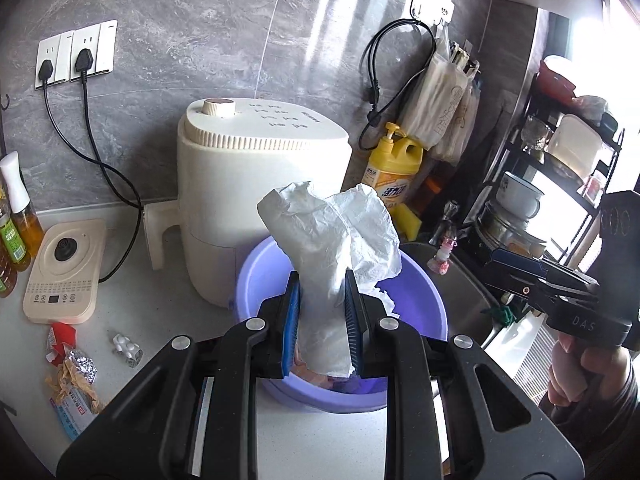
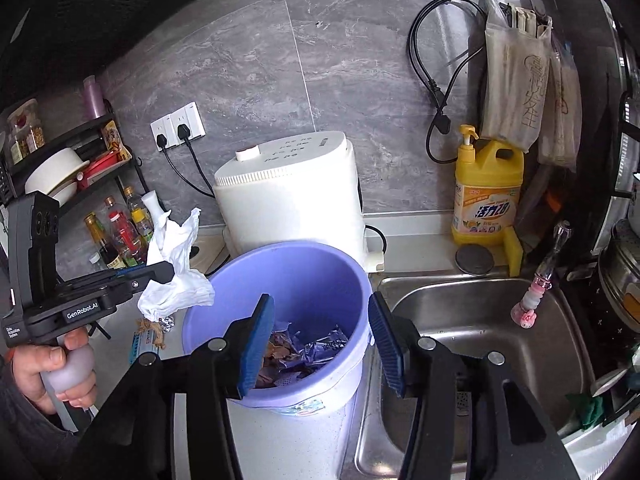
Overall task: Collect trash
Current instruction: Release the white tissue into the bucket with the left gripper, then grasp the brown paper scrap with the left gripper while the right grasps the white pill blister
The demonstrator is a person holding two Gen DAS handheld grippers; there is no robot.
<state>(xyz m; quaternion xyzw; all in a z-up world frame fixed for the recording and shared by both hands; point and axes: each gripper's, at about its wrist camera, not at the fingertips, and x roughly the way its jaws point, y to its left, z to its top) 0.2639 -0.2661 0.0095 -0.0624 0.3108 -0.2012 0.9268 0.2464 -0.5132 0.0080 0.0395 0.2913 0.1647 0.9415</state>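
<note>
My left gripper [image 1: 322, 300] is shut on a crumpled white paper towel [image 1: 332, 240] and holds it over the near rim of the purple bin [image 1: 256, 280]. In the right wrist view the left gripper [image 2: 164, 272] and the paper towel [image 2: 176, 268] are just left of the bin [image 2: 320, 272], which holds several wrappers [image 2: 316, 350]. My right gripper [image 2: 322, 340] is open and empty, above the bin's near right rim. It shows at the right of the left wrist view [image 1: 560, 292]. Loose wrappers [image 1: 74, 376] and a small white blister pack [image 1: 128, 350] lie on the counter left of the bin.
A white air fryer [image 1: 256, 200] stands behind the bin. A kettle base [image 1: 64, 272] and oil bottles [image 1: 16, 220] are at the left. A yellow detergent bottle [image 2: 486, 192] and steel sink [image 2: 480, 328] are right of the bin. Racks stand at both sides.
</note>
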